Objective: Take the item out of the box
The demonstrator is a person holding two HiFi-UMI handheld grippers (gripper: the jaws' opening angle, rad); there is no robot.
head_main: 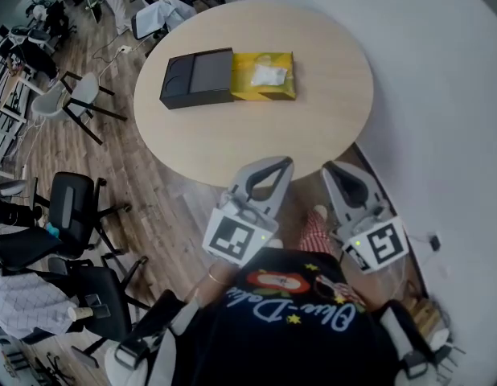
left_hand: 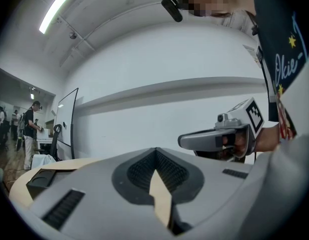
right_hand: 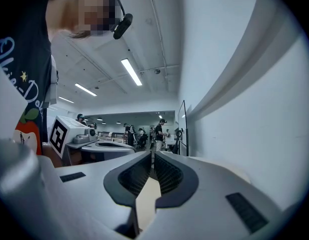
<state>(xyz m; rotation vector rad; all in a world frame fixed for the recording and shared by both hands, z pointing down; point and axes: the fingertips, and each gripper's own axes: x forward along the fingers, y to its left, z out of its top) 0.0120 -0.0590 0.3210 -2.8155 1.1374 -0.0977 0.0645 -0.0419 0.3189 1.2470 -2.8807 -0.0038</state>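
On the round wooden table point(head_main: 329, 95) lies a black box point(head_main: 196, 79), and a yellow tray point(head_main: 274, 89) juts out of its right end. A white packet point(head_main: 269, 75) rests in that tray. Both grippers hang off the table's near edge, close to the person's body and far from the box. My left gripper point(head_main: 285, 162) has its jaws together with nothing between them. My right gripper point(head_main: 329, 168) beside it is also shut and empty. The left gripper view shows the black box point(left_hand: 42, 181) low at the left, past my left gripper point(left_hand: 155, 150).
Black office chairs point(head_main: 71, 207) and a white chair point(head_main: 75, 95) stand on the wooden floor left of the table. A white wall point(head_main: 441, 71) runs along the right. In the right gripper view, people point(right_hand: 159, 131) stand far off at desks.
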